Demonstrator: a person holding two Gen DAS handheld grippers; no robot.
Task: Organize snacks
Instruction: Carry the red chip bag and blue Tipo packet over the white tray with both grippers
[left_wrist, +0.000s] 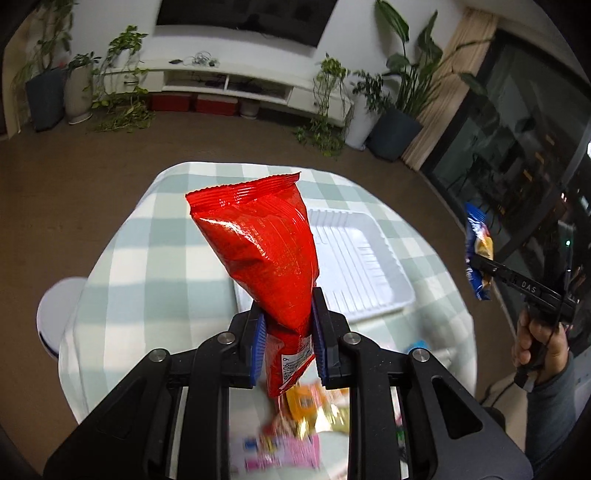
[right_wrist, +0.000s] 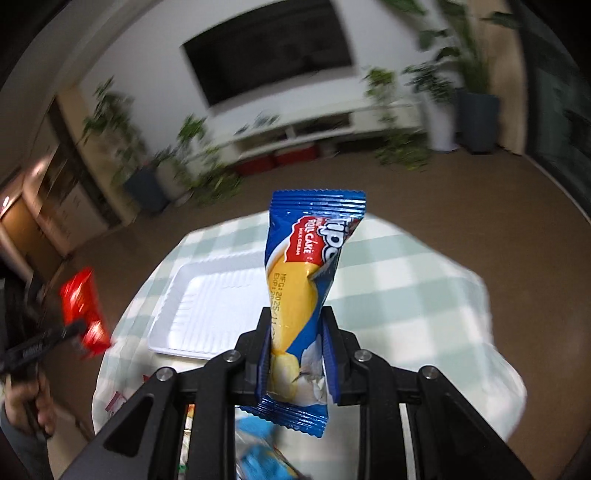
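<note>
My left gripper is shut on a shiny red snack bag and holds it upright above the checked table; the bag also shows at the left of the right wrist view. My right gripper is shut on a blue and yellow roll cake packet, held above the table; it also shows at the right of the left wrist view. A white ribbed tray lies on the table ahead of both grippers, and it appears empty in the right wrist view.
The table has a green and white checked cloth. Several loose snack packets lie blurred under the left gripper, near the table's front edge. A white round stool stands left of the table. Plants and a TV shelf line the far wall.
</note>
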